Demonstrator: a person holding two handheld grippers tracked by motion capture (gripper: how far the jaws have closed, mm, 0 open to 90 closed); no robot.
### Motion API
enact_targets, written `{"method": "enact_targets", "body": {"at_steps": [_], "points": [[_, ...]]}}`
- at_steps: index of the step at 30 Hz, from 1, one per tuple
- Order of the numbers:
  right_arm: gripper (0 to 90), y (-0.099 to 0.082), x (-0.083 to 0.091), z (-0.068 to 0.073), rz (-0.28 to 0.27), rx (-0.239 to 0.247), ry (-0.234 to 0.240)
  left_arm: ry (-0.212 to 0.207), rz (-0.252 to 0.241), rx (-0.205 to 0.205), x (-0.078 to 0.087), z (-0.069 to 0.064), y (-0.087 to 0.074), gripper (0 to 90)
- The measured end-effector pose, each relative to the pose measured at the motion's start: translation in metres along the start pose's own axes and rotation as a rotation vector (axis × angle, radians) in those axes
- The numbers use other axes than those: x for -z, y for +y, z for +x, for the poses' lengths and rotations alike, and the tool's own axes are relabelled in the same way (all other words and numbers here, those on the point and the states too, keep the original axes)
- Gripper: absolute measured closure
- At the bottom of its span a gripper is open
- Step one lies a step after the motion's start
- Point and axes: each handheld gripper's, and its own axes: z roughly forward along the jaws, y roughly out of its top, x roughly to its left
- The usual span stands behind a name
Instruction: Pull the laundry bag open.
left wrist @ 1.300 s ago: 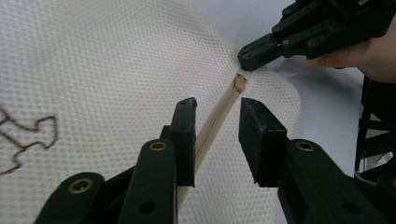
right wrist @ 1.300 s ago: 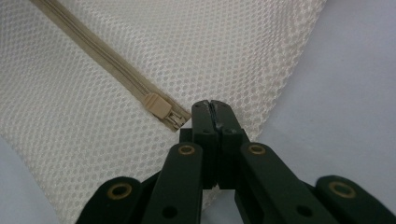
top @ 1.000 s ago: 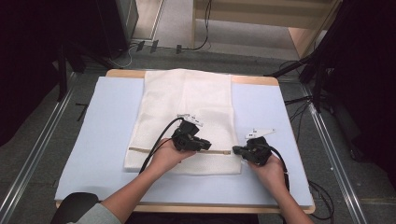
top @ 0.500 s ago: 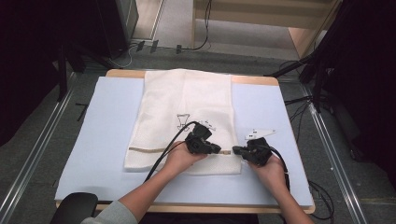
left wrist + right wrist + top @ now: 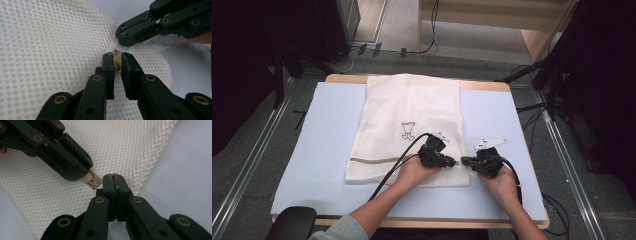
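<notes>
With our left gripper clamped on the zipper pull at the mesh bag's near right corner and our right gripper pinching that corner's edge, we risk the small pull slipping free under a hard tug.

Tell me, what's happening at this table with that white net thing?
A person is working on a white mesh bag lying flat on a pale blue mat, holding a black gripper in each hand. The left gripper pinches the bag's beige zipper pull near the bag's near right corner. The right gripper is clamped shut on the mesh edge just beside it. The two grippers nearly touch.
</notes>
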Motion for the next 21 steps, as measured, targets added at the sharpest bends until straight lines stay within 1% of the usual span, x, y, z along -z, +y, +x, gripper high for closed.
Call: {"method": "enact_targets", "body": {"at_steps": [2,3,5,6,7,12,13,14,15,16,17,18,20,21], "points": [[90.0,0.0,0.0,0.0002,0.0,0.001,-0.002,-0.003,-0.007,-0.001,-0.0026,-0.0013,0.0009,81.6],[90.0,0.0,0.0,0.0004,0.0,0.001,-0.003,0.004,-0.004,-0.005,-0.0041,-0.0025,0.0017,81.5],[90.0,0.0,0.0,0.0001,0.0,-0.001,-0.001,0.003,0.003,-0.013,-0.0059,-0.0034,0.0027,81.9],[90.0,-0.0001,0.0,0.0002,-0.001,-0.001,-0.001,0.0,-0.001,-0.009,-0.0069,-0.0036,0.0032,82.2],[90.0,-0.0001,0.0,0.0001,-0.001,0.001,-0.001,-0.002,0.007,-0.012,-0.007,-0.0029,0.0039,83.0],[90.0,-0.0008,0.0,-0.0006,-0.003,-0.002,0.001,-0.021,0.011,-0.008,-0.0086,-0.0005,0.005,87.8],[90.0,-0.001,-0.0001,-0.0007,-0.006,-0.006,0.0,-0.03,0.011,-0.001,-0.0085,0.0001,0.005,88.2],[90.0,-0.0016,0.0001,-0.0006,-0.008,-0.021,0.002,-0.028,0.014,0.003,-0.0081,0.0003,0.0053,88.4],[90.0,-0.002,-0.0001,-0.0007,-0.013,-0.022,0.003,-0.026,0.014,0.007,-0.0079,0.0003,0.0054,88.5],[90.0,-0.0022,-0.0004,-0.0003,-0.013,-0.019,0.0,-0.025,0.011,0.012,-0.008,0.0001,0.0056,88.6],[90.0,-0.0021,-0.0006,-0.0002,-0.015,-0.001,-0.002,-0.021,0.013,0.015,-0.0074,-0.0002,0.006,88.6],[90.0,-0.0017,-0.0008,0.0012,-0.012,0.004,-0.01,-0.024,0.015,0.015,-0.0073,0.0001,0.006,88.7],[90.0,-0.0023,-0.0007,0.0012,-0.013,0.005,-0.01,-0.03,0.026,0.028,-0.0046,0.0032,0.0066,88.8],[90.0,-0.0027,-0.0007,0.0009,-0.015,0.008,-0.007,-0.028,0.033,0.043,-0.0014,0.0058,0.0063,88.8]]}}
